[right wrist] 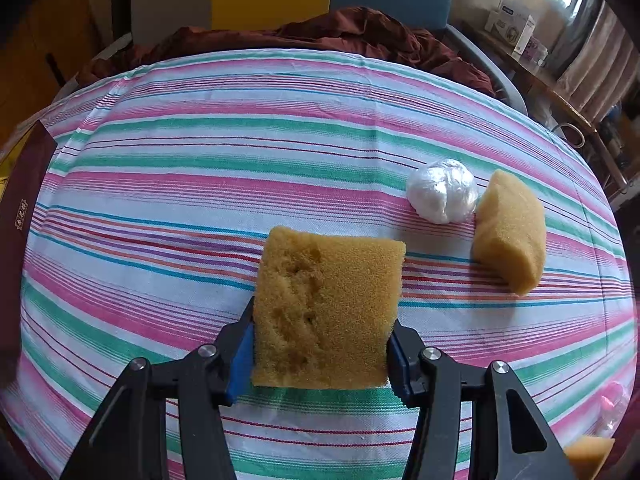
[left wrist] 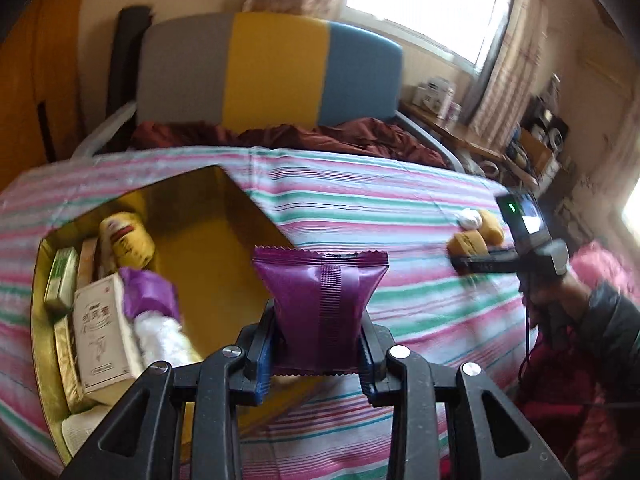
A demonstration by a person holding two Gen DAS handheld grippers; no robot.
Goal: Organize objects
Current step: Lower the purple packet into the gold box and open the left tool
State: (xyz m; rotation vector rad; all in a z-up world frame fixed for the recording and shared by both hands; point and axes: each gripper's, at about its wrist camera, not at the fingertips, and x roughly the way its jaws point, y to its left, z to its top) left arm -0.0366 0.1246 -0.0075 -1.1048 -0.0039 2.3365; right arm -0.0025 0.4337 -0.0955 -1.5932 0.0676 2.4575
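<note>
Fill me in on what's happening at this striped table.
A person is tidying things into a gold-lined box with handheld tongs. The left tongs are shut on a purple snack packet, held just right of the box. The right tongs grip a yellow sponge above the striped cloth. Another sponge piece and a white plastic-wrapped ball lie on the cloth.

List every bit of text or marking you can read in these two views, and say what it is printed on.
White carton in the gold box: dark characters and a drawing, too blurred to read.
Green box: print too blurred to read.
Yellow packet: red marks, unreadable.
Dark brown lid: small gold label with characters, too small to read.
White boxes by the window: unreadable.
</note>
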